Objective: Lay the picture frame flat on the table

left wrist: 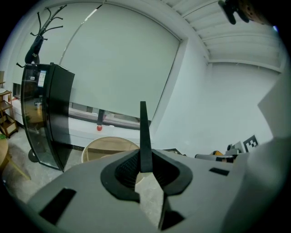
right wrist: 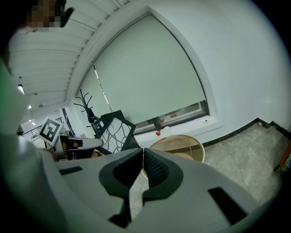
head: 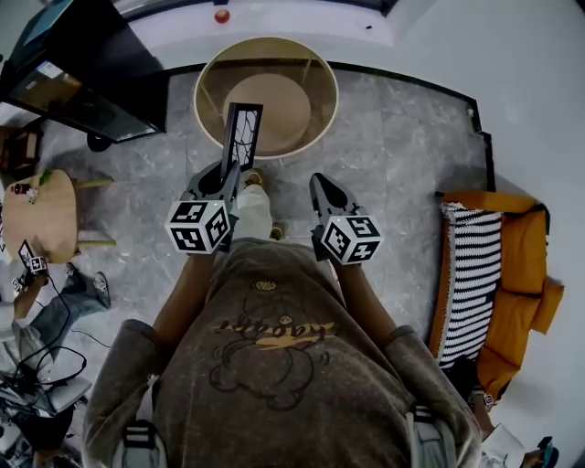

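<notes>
Nearest you, both grippers are held out in front of your chest over the grey stone floor [head: 402, 155], well apart from each other. Your left gripper [head: 228, 178] has its jaws closed partway onto the lower edge of the picture frame [head: 242, 131], the pads pressing on either side of it. In the left gripper view that gripper [left wrist: 145, 169] shows the frame [left wrist: 144, 132] edge-on, as a thin dark bar standing straight up from between the pads. The frame is in the air, upright, resting on nothing. From the right gripper view its face [right wrist: 116, 133] is white with black branching lines inside a black border.

Your right gripper [head: 319, 186] holds nothing. Its jaws [right wrist: 142, 157] are closed, with the ribbed pads meeting at their tips and nothing between them.

Just beyond the frame stands the round table [head: 203, 87], which has a pale wooden rim. In the head view the frame's top overlaps the near left part of that rim. The table top is bare.

Past the table's far edge a small red knob [head: 222, 15] sits on the ledge under the window blind [left wrist: 118, 59]. A black cabinet [head: 87, 69] stands at the far left, and an orange sofa [head: 523, 265] with a striped cushion [head: 471, 274] is at the right.
</notes>
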`<state>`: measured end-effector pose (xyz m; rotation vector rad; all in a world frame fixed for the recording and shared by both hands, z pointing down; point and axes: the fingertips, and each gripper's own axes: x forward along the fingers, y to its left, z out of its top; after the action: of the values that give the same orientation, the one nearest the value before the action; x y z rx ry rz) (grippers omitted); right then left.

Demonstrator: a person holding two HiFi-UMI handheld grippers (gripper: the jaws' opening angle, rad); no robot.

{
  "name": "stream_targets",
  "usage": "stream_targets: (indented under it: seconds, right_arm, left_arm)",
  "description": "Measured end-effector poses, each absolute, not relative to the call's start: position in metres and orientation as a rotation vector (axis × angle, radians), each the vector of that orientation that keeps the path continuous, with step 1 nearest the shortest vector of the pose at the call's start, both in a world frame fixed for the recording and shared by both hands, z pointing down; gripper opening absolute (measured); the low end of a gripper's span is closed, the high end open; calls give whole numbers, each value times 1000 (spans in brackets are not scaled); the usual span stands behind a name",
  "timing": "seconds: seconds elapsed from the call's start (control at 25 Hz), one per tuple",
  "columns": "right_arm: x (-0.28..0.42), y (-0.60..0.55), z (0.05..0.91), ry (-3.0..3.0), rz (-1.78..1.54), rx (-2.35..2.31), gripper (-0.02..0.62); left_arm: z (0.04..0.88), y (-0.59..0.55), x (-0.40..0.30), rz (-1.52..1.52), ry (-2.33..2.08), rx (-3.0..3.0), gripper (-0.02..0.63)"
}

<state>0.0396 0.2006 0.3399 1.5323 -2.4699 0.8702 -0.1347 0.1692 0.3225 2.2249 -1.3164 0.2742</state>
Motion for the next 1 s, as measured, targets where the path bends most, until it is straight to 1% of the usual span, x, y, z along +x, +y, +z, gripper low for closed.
stream_targets:
  seconds: [0.44,1.0]
  right_arm:
    - [36,142,351,-2417,917,1556,20]
    - [19,33,368,-2357,946,1566,20]
  left_arm:
    - [335,102,-133,295,-1263,2219,78]
    - [360,-11,-132,361,-1162,2219,78]
